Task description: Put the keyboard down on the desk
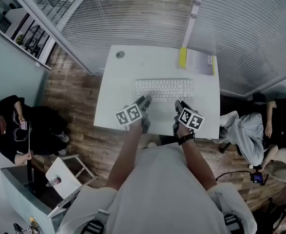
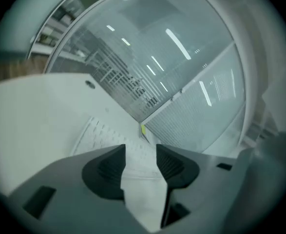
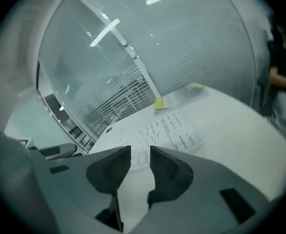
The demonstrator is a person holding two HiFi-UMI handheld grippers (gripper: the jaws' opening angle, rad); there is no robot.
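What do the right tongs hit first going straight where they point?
Probably the keyboard, near its front edge, seen just past the open, empty right tongs. Depth is unclear; the desk just before it is possible.

Office, by the look: white desk (image 1: 113,96) carrying a keyboard (image 1: 164,88), blind-covered glass partitions (image 1: 240,28) just behind the desk, wood-plank floor (image 1: 74,101) around it, seated people left (image 1: 11,126) and right (image 1: 245,133) of it, shelving (image 1: 28,30) beyond its far-left corner.

No legible txt, labels or nos.; key legends on the flat white plastic keyboard (image 1: 164,89) too small to read.
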